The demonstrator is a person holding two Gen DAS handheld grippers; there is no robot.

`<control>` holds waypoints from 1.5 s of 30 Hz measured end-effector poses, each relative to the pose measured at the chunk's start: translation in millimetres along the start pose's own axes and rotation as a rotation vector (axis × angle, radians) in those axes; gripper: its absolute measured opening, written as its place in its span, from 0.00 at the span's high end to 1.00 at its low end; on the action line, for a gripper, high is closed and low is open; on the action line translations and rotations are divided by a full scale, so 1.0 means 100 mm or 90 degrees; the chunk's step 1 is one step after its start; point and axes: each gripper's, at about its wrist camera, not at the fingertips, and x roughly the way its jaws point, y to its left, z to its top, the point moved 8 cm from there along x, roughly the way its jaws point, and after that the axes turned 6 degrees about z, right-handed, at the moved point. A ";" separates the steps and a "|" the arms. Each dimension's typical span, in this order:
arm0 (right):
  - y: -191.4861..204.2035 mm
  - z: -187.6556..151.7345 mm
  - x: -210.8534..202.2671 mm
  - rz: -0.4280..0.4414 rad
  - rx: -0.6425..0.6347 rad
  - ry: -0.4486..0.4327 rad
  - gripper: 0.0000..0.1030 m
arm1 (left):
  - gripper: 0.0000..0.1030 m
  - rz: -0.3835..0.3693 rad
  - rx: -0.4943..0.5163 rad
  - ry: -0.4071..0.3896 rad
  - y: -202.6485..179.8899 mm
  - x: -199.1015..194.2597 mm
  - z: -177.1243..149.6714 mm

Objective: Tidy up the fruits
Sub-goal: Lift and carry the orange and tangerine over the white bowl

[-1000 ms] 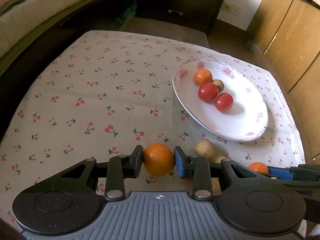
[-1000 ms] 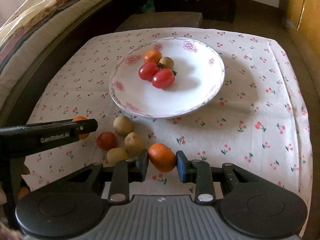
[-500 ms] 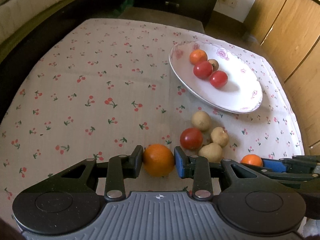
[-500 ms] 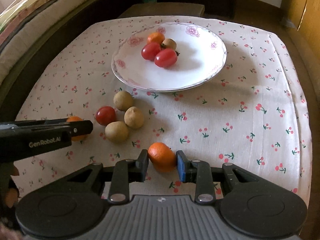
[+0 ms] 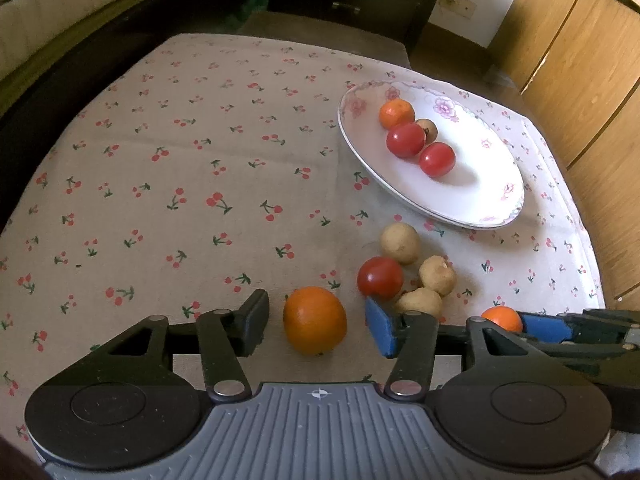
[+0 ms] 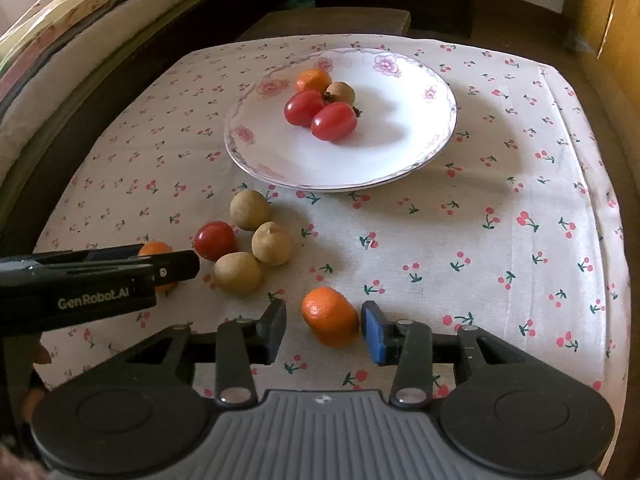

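Two releases under way, one per hand. Left wrist view: left tool (image 5: 316,322) jaws opening, now clear of the orange (image 5: 315,320) on both sides; a second ago they were clamped on it. Orange sits on the cherry-print surface (image 5: 180,184), near the loose tomato (image 5: 380,282) and three brown fruits (image 5: 400,243), well short of the plate (image 5: 472,184). Right wrist view: right tool (image 6: 325,330) also opening, narrower gap, dark pad clear, blue pad just beside the small orange (image 6: 330,316), contact hard to call; it was gripped a moment back. Plate holds one orange, two tomatoes, one brown fruit. My read: both oranges were set down outside the plate, so sorting looks like grouping by type on the cloth, not plating. Next: back both tools off without nudging fruit; round, will roll.
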 end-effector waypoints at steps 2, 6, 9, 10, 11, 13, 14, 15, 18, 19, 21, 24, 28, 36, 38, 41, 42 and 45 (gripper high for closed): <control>-0.03 0.00 0.01 -0.009 0.000 0.000 0.59 | 0.42 0.004 0.006 -0.004 -0.01 0.00 -0.01; 0.01 -0.01 0.01 -0.028 -0.027 0.004 0.68 | 0.56 0.015 0.015 -0.009 -0.01 -0.01 -0.02; 0.06 -0.02 0.01 -0.021 -0.038 0.008 0.71 | 0.59 0.008 0.009 -0.007 0.00 -0.03 -0.02; 0.07 -0.03 0.01 -0.022 -0.040 0.008 0.71 | 0.59 0.006 0.007 -0.006 0.01 -0.03 -0.02; 0.07 -0.03 0.00 -0.022 -0.040 0.007 0.71 | 0.60 0.007 0.006 -0.006 0.01 -0.04 -0.02; 0.08 -0.01 -0.04 -0.016 -0.035 0.000 0.71 | 0.60 0.005 0.001 -0.010 0.02 -0.06 0.00; 0.08 0.01 -0.07 -0.013 -0.033 -0.007 0.71 | 0.60 0.001 -0.001 -0.012 0.02 -0.08 0.01; 0.08 0.02 -0.10 -0.010 -0.031 -0.012 0.71 | 0.60 -0.002 -0.003 -0.015 0.02 -0.10 0.02; 0.09 0.08 -0.18 0.000 -0.025 -0.026 0.71 | 0.60 -0.012 -0.005 -0.023 0.00 -0.15 0.06; 0.09 0.10 -0.20 0.001 -0.024 -0.032 0.71 | 0.60 -0.015 -0.007 -0.025 0.00 -0.16 0.07; 0.09 0.16 -0.25 0.007 -0.019 -0.042 0.71 | 0.60 -0.019 -0.005 -0.033 -0.02 -0.20 0.11; 0.05 0.27 -0.32 0.010 -0.008 -0.063 0.71 | 0.60 -0.028 -0.008 -0.046 -0.05 -0.26 0.20; -0.03 0.40 -0.32 0.010 0.007 -0.073 0.71 | 0.60 -0.044 -0.014 -0.058 -0.12 -0.29 0.36; -0.17 0.69 -0.28 0.002 0.016 -0.093 0.71 | 0.60 -0.053 -0.006 -0.071 -0.26 -0.18 0.67; -0.21 0.75 -0.25 0.001 0.020 -0.095 0.71 | 0.60 -0.055 0.000 -0.073 -0.30 -0.14 0.72; -0.26 0.81 -0.19 -0.003 0.022 -0.091 0.71 | 0.60 -0.053 0.004 -0.069 -0.35 -0.04 0.78; -0.28 0.82 -0.17 -0.003 0.022 -0.091 0.71 | 0.60 -0.053 0.003 -0.067 -0.36 -0.01 0.80; -0.30 0.84 -0.13 -0.004 0.023 -0.089 0.71 | 0.60 -0.057 0.004 -0.066 -0.40 0.05 0.84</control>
